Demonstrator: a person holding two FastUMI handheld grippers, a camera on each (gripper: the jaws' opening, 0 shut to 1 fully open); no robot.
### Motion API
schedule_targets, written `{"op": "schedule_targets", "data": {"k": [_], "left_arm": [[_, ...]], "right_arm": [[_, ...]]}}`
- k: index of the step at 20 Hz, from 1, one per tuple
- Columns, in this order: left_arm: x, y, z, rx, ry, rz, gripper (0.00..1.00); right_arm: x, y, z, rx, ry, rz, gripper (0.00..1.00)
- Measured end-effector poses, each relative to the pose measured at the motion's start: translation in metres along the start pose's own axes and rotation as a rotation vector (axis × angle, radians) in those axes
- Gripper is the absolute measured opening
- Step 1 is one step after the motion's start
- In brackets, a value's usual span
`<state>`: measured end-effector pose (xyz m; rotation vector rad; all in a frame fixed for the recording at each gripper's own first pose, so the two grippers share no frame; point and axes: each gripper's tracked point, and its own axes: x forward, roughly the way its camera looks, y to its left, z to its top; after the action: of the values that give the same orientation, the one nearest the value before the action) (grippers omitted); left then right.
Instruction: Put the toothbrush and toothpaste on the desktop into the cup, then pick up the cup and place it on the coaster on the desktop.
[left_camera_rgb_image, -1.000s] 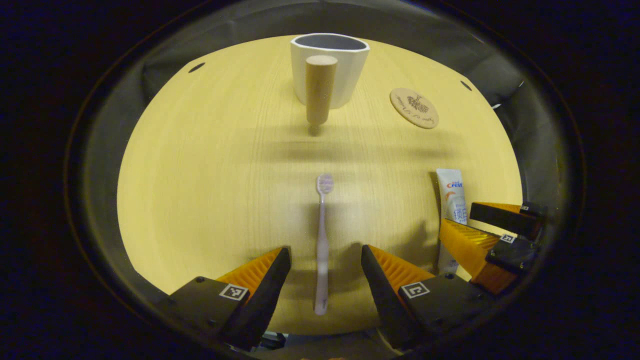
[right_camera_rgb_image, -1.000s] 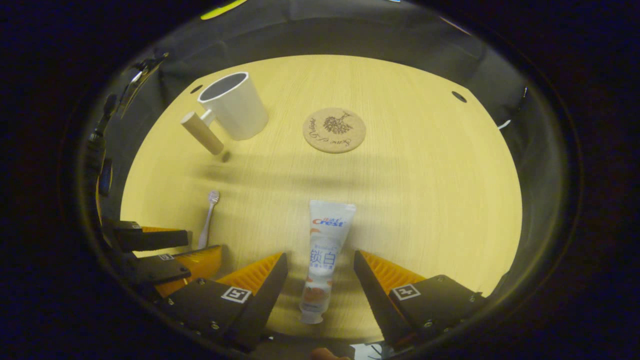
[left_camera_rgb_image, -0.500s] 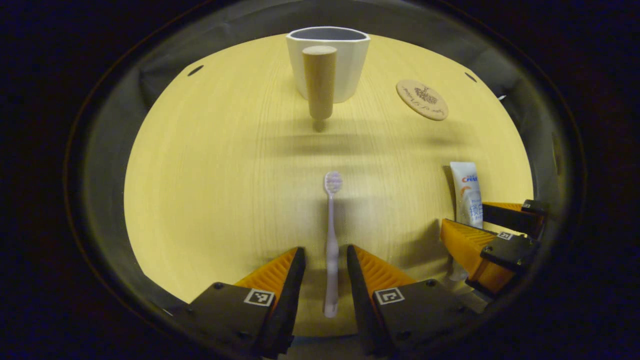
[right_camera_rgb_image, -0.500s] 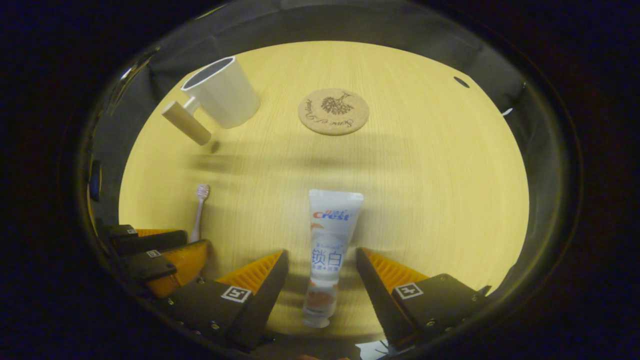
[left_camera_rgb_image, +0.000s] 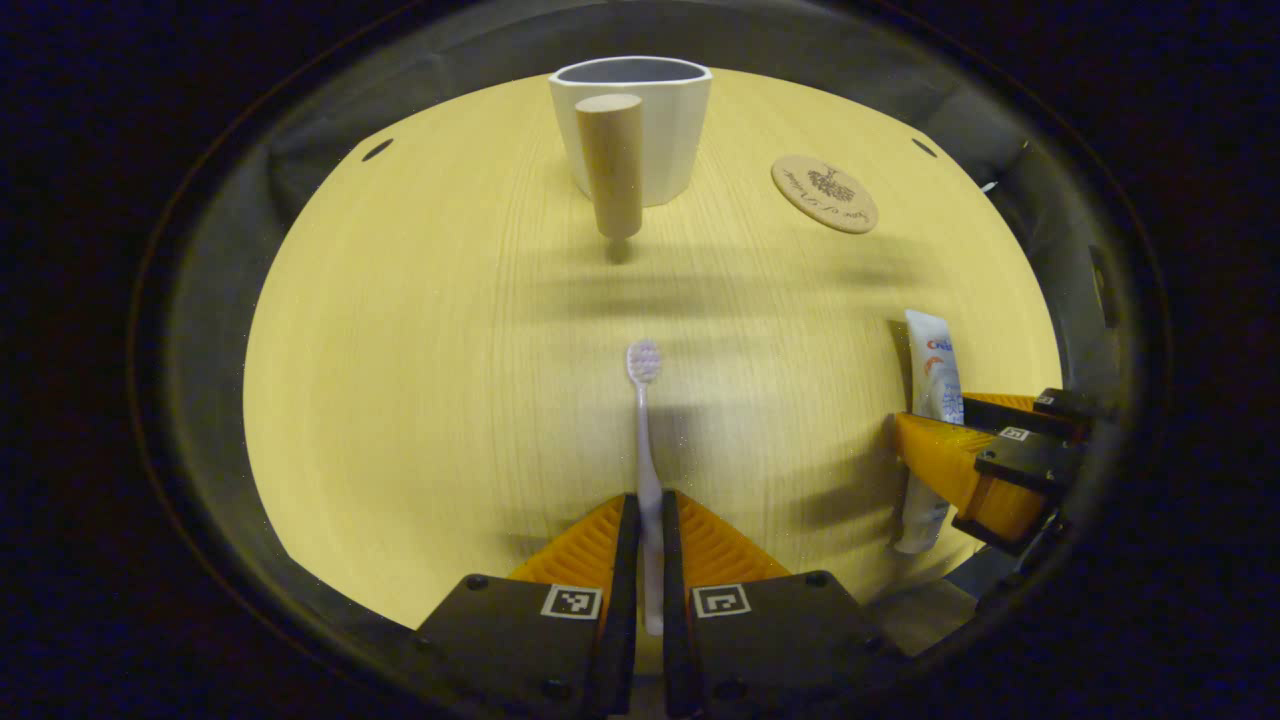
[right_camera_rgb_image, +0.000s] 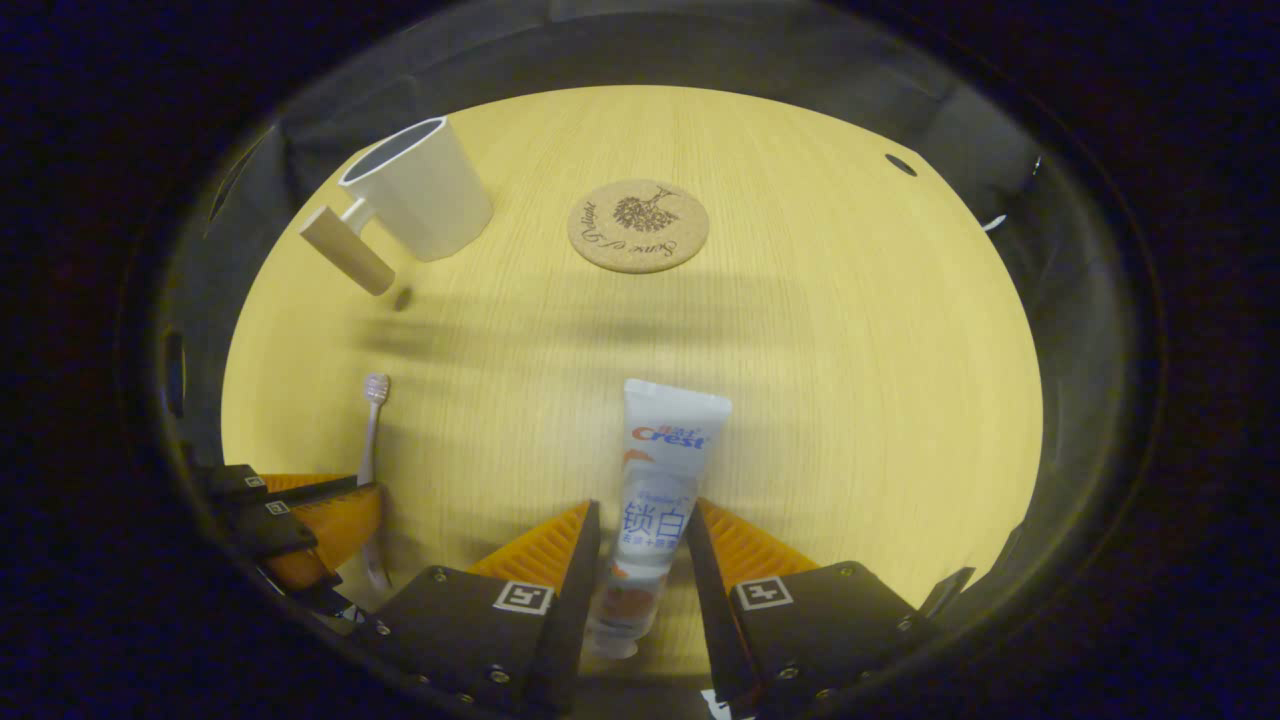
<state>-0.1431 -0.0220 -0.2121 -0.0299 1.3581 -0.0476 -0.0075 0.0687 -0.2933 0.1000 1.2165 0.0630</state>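
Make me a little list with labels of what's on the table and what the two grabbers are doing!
table: round, yellow wood
cup: white with a wooden handle, upright at the far side
inside the cup: nothing sticks out of it
coaster: round cork one, bare, to the right of the cup
toothbrush: lying flat, bristle end pointing toward the cup
toothpaste: tube lying flat, cap end nearest the camera
left gripper: fingers closed on the toothbrush handle
right gripper: fingers closed on the toothpaste
lifted yet: cannot tell
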Motion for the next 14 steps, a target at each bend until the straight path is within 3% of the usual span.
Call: {"op": "schedule_targets", "data": {"k": [1,4,5,6,7,14], "left_arm": [[0.0,0.0,0.003,-0.01,-0.012,-0.002,0.19],[-0.001,0.0,0.0,0.011,-0.025,-0.012,0.15],[-0.002,-0.001,0.002,0.007,-0.04,-0.019,0.21],[-0.002,-0.001,0.001,0.007,-0.049,-0.024,0.12],[-0.002,-0.001,0.002,0.005,-0.062,-0.036,0.12],[-0.005,0.002,0.013,-0.076,-0.17,-0.111,0.12]], "right_arm": [[-0.001,0.003,-0.003,0.011,0.012,0.01,0.33],[0.0,0.001,-0.001,0.004,-0.023,0.017,0.31],[-0.002,0.002,-0.003,-0.003,-0.027,0.024,0.22],[-0.002,0.001,-0.001,-0.005,-0.041,0.033,0.22],[-0.006,0.004,0.0,0.007,-0.062,0.047,0.16],[-0.015,0.009,0.002,0.044,-0.117,0.12,0.15]]}}
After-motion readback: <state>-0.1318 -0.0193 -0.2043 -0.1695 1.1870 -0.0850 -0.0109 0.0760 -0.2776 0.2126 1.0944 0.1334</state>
